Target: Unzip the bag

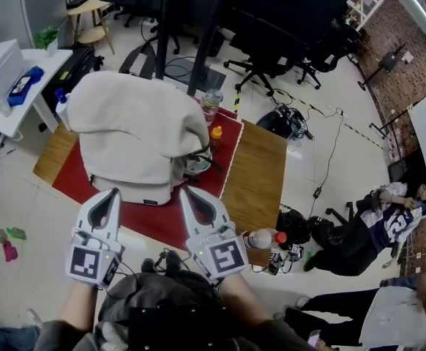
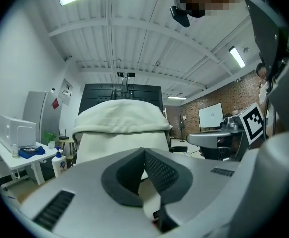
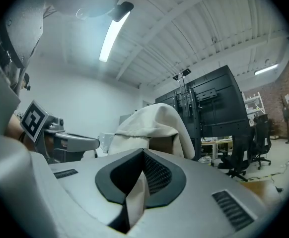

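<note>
A cream fabric bag [image 1: 136,130] stands upright on a red mat [image 1: 154,221] on a wooden table [image 1: 260,167], with its top flap folded over. My left gripper [image 1: 112,193] sits level in front of the bag's near left corner, jaws shut and empty. My right gripper [image 1: 184,191] is beside it at the bag's near right corner, also shut with nothing between its pads. The left gripper view has the bag [image 2: 122,120] straight ahead beyond the closed tips [image 2: 144,150]. In the right gripper view the bag [image 3: 152,123] rises just behind the closed tips [image 3: 143,152]. No zipper shows.
A clear bottle [image 1: 211,103] and a small orange-capped bottle [image 1: 216,134] stand right of the bag. A red-capped bottle [image 1: 261,238] lies at the table's near right edge. A white side table [image 1: 8,108] is at left, office chairs [image 1: 271,61] behind, and a person [image 1: 374,225] sits on the floor at right.
</note>
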Available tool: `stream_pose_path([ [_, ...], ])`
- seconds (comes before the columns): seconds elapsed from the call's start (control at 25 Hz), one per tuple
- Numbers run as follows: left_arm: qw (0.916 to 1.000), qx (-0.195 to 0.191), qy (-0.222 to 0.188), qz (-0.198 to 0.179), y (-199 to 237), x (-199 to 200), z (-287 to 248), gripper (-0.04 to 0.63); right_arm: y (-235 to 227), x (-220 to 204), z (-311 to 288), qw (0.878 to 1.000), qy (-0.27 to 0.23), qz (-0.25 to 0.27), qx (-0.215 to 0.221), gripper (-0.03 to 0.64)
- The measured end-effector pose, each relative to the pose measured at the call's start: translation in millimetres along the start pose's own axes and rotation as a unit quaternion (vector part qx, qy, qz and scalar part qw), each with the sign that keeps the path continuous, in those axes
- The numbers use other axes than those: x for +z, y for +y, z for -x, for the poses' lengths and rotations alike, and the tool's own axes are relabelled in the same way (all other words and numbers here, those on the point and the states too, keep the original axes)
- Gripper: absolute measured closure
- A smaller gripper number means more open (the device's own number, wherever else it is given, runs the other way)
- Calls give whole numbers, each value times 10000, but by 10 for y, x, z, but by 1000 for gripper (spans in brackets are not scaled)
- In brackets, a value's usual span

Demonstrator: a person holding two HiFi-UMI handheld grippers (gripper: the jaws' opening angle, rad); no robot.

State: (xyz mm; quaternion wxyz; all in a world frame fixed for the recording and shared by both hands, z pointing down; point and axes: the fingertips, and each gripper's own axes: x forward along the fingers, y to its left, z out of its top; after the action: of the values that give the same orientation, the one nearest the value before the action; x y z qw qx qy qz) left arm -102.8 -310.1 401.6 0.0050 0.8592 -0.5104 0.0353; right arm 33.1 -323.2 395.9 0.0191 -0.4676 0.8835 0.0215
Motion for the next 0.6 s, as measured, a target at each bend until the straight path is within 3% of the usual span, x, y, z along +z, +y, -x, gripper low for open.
stream_pose_path([
  [0.4, 9998, 8, 205, 88, -53, -168, -22, 569, -106, -165, 82, 9993, 233, 0, -291, 606],
  [0.6, 9995, 26, 269, 133, -49, -179, -38, 569, -68, -202, 74, 9991, 359, 108, -219, 607],
])
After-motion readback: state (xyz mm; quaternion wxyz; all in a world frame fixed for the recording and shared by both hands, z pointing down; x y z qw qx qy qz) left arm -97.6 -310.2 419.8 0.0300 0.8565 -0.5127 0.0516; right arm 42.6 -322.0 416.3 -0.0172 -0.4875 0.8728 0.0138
